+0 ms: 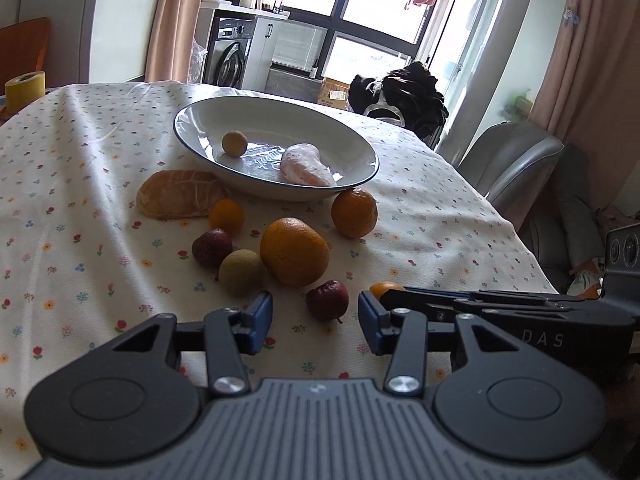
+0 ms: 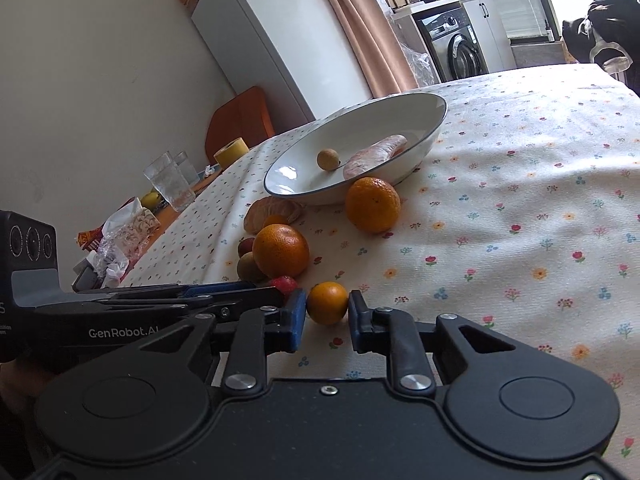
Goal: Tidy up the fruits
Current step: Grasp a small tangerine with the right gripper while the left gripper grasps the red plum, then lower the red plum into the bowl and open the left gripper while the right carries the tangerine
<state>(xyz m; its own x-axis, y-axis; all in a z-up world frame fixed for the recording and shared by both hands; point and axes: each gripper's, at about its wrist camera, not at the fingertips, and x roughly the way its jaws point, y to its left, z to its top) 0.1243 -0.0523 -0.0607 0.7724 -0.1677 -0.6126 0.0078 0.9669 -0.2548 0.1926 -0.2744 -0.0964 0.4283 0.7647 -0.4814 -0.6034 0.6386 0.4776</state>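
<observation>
Left wrist view. The left gripper (image 1: 315, 322) is seen at lower centre with its jaws spread wide; nothing is held. A small dark red fruit (image 1: 327, 300) lies on the flowered tablecloth (image 1: 80, 184) in the gap just beyond the blue pads (image 1: 259, 316), nearer the right pad, touching neither. Above it, at centre frame, a large orange (image 1: 294, 251) is seen, with a round tan-green fruit (image 1: 241, 272) against its left side and a second dark red fruit (image 1: 212, 246) beside that. Further up, a small orange (image 1: 226, 216), a peeled citrus half (image 1: 180, 198) and a medium orange (image 1: 354, 212) lie near the front rim of a white dish (image 1: 360, 148). Inside the dish, a small tan fruit (image 1: 234, 143) and a pale pink peeled segment (image 1: 306, 166) are noted. The right gripper (image 1: 460, 304) enters from the right edge; a tiny orange (image 1: 384, 288) is partly hidden behind its tip.

Right wrist view. The right gripper (image 2: 327, 312) is seen at lower centre, jaws partly open. The tiny orange (image 2: 327, 302) sits on the cloth between the pad tips; the left pad appears to touch it, while a narrow gap is visible at the right pad. It is not clamped. The left gripper (image 2: 180, 300) crosses from the left edge, with the dark red fruit (image 2: 283, 283) showing at its tip. The white dish (image 2: 420, 120) is seen at upper centre.
</observation>
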